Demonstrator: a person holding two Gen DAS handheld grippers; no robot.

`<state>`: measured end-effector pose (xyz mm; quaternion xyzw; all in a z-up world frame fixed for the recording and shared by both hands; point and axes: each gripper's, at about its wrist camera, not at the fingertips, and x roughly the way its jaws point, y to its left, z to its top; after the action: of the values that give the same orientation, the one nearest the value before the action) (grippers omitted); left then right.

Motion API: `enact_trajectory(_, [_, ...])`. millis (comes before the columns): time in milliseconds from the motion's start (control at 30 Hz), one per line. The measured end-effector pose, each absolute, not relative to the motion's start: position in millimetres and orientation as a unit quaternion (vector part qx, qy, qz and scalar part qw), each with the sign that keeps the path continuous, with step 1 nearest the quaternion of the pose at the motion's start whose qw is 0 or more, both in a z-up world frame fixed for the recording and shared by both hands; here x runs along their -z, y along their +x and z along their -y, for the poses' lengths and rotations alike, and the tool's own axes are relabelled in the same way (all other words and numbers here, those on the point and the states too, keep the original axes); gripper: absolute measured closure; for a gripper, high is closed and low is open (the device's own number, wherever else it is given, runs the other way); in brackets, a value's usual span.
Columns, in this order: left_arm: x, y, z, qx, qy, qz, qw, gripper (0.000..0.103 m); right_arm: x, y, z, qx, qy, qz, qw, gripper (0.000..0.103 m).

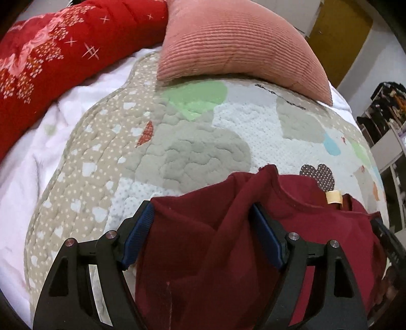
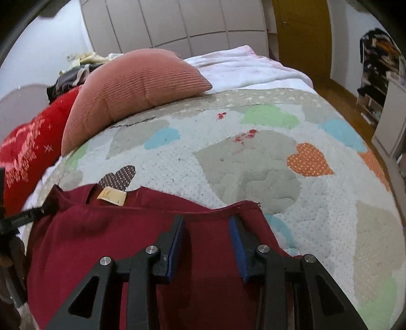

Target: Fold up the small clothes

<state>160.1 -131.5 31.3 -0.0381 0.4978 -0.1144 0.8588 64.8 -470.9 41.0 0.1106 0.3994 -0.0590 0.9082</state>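
Our left gripper (image 1: 203, 223) and right gripper (image 2: 206, 232) both gape wide over the dark red shirt (image 2: 106, 241) on the patchwork quilt (image 2: 253, 162).

You get soft, even indoor light in both views, with no hard glare. The pink ribbed cushion (image 1: 241, 45) throws only a faint shadow onto the quilt (image 1: 177, 142) beneath its lower edge. Strong fisheye bending bulges the bed into a dome and curves the headboard panels (image 2: 177, 22). Dark vignette arcs close off your corners. The center is reasonably sharp, and the quilt stitching reads clearly. Toward the right edge the shelf clutter (image 1: 385, 106) smears and darkens. The maroon garment (image 2: 101, 241) looks dim and low in contrast.
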Motion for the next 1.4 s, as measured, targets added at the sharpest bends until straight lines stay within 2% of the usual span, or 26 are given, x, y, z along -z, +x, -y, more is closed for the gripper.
enact_trajectory(233, [-46.9,130.6,106.7,0.12,-0.056,-0.487,0.863,0.024,-73.1,9.8,451.8,0.032,0.118,-0.366,0.922,0.064])
enact_trajectory(367, [-54.2,108.7,96.1,0.116,-0.063,-0.477,0.869,0.024,-73.8,-6.5,433.8,0.011,0.104,-0.371,0.923,0.061])
enact_trajectory(500, [-58.3,85.5,92.0,0.124,-0.054,-0.475,0.869,0.024,-41.2,10.9,427.2,0.03,0.088,-0.441,0.893,0.057])
enact_trajectory(833, [-50.0,45.4,70.5,0.113,-0.044,-0.471,0.874,0.024,-81.1,18.3,366.5,-0.041,0.084,-0.401,0.911,0.057])
enact_trajectory(1133, [-43.9,36.5,62.3,0.112,-0.036,-0.464,0.878,0.024,-69.7,43.4,296.6,-0.098,0.08,-0.409,0.904,0.057])
enact_trajectory(1400, [-41.6,36.4,64.1,0.117,-0.036,-0.465,0.877,0.024,-65.8,53.5,276.8,-0.115,0.089,-0.411,0.9,0.057])
